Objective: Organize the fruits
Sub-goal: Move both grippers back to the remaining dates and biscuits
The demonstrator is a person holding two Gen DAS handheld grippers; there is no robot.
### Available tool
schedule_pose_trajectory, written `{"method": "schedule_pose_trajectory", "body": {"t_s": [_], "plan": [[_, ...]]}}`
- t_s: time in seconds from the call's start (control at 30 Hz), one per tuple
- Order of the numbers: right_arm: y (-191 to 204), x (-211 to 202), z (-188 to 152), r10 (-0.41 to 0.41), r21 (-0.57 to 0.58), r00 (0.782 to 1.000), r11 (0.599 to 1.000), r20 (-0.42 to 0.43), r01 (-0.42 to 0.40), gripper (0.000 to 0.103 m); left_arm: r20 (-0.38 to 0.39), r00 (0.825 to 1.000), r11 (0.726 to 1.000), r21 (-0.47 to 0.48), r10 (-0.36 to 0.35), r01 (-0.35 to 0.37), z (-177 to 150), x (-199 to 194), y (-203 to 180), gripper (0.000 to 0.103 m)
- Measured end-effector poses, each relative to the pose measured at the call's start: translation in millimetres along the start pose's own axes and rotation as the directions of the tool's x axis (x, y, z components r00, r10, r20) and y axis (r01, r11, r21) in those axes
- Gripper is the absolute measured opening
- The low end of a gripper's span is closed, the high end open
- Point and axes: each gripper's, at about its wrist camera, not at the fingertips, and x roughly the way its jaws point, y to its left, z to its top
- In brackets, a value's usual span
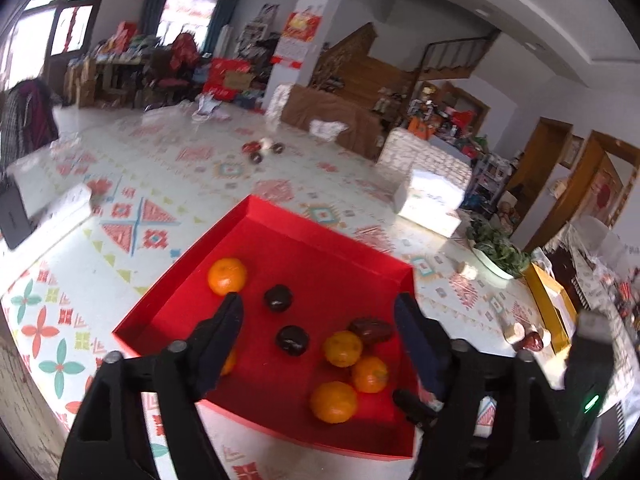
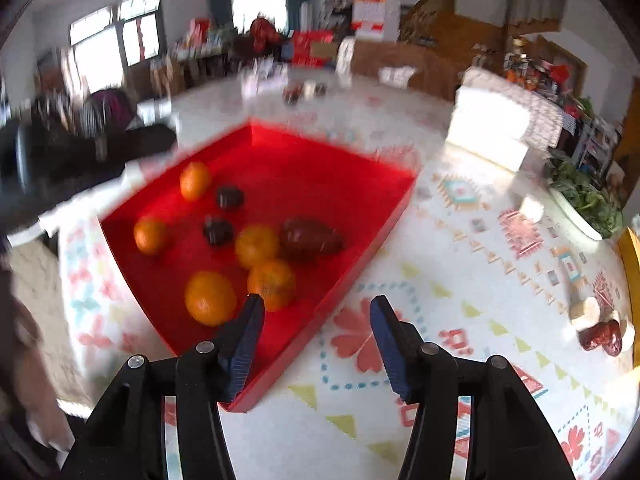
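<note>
A red tray (image 1: pixel 256 216) lies on the patterned tablecloth and holds several oranges (image 1: pixel 227 276), two dark round fruits (image 1: pixel 278 298) and a big red date (image 1: pixel 370 330). My left gripper (image 1: pixel 319 300) hangs open above the tray floor, with no fruit between its pads. In the right wrist view the same tray (image 2: pixel 384 224) shows its oranges (image 2: pixel 210 298) and date (image 2: pixel 312 238). There my right gripper (image 2: pixel 318 304) stands open over the tray's near right wall and holds nothing. Another red date (image 2: pixel 602 338) lies on the cloth at the far right, outside the tray.
A white box (image 1: pixel 428 204) and a white dish of greens (image 1: pixel 496 252) stand beyond the tray to the right, with a yellow box (image 1: pixel 552 304) nearer. Small pale cork-like pieces (image 2: pixel 582 308) lie by the loose date. A black device (image 1: pixel 12 212) sits at the left table edge.
</note>
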Motion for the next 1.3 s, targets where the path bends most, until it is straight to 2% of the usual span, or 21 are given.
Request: {"method": "schedule_pose_trajectory", "body": {"t_s": [0.03, 0.13, 0.2, 0.27, 0.3, 0.37, 0.5, 0.63, 0.7, 0.9, 1.0, 1.1, 1.3], "plan": [[-5.2, -7.9, 1.6, 0.001, 0.020, 1.000, 1.000, 0.029, -0.002, 0.059, 0.017, 1.000, 1.000, 0.027, -0.003, 0.002, -0.6, -4.6, -8.4, 0.083], [-29.7, -42.4, 4.3, -0.044, 0.094, 0.988, 0.995, 0.148, 0.030, 0.070, 0.045, 0.999, 0.996, 0.093, -0.007, 0.003, -2.0, -12.8, -30.2, 0.086], [-47.0, -67.2, -0.6, -0.109, 0.136, 0.965, 0.988, 0.239, 0.077, 0.080, 0.065, 0.998, 0.990, 0.138, 0.018, -0.027, -4.4, -16.4, -43.7, 0.087], [-65.5, -90.0, -10.2, -0.199, 0.171, 0.927, 0.974, 0.319, 0.150, 0.097, 0.091, 0.993, 0.975, 0.200, 0.077, -0.094, -9.1, -18.5, -61.0, 0.087], [-74.9, -97.9, -15.3, -0.238, 0.184, 0.910, 0.966, 0.339, 0.184, 0.099, 0.101, 0.989, 0.965, 0.231, 0.104, -0.125, -12.2, -18.1, -70.0, 0.087], [-92.7, -105.7, -24.4, -0.301, 0.207, 0.897, 0.948, 0.323, 0.244, 0.099, 0.108, 0.985, 0.949, 0.273, 0.134, -0.159, -16.8, -16.2, -82.4, 0.087], [-135.4, -116.9, -43.1, -0.377, 0.290, 0.892, 0.908, 0.248, 0.303, 0.099, 0.100, 0.982, 0.927, 0.328, 0.158, -0.183, -27.8, -12.1, -105.4, 0.087], [-176.6, -123.9, -60.8, -0.387, 0.342, 0.901, 0.888, 0.198, 0.306, 0.099, 0.072, 0.985, 0.910, 0.377, 0.154, -0.170, -39.7, -5.2, -134.0, 0.087], [-192.5, -126.4, -69.7, -0.369, 0.366, 0.912, 0.885, 0.179, 0.287, 0.099, 0.058, 0.987, 0.904, 0.398, 0.149, -0.160, -44.3, -1.5, -144.9, 0.087], [-230.2, -143.5, -99.7, -0.348, 0.425, 0.925, 0.868, 0.150, 0.258, 0.099, 0.002, 0.990, 0.876, 0.466, 0.143, -0.128, -61.2, 12.2, -179.9, 0.087], [-250.0, -150.7, -108.5, -0.319, 0.460, 0.937, 0.860, 0.140, 0.223, 0.096, -0.048, 0.990, 0.866, 0.492, 0.131, -0.091, -70.3, 22.6, -193.8, 0.087], [-269.4, -151.2, -114.9, -0.292, 0.500, 0.948, 0.844, 0.128, 0.193, 0.092, -0.086, 0.989, 0.864, 0.500, 0.122, -0.063, -76.4, 30.2, -201.0, 0.087], [-296.8, -144.2, -124.3, -0.251, 0.576, 0.963, 0.803, 0.094, 0.153, 0.090, -0.183, 0.977, 0.877, 0.480, 0.108, -0.007, -85.4, 51.4, -201.1, 0.087]]}}
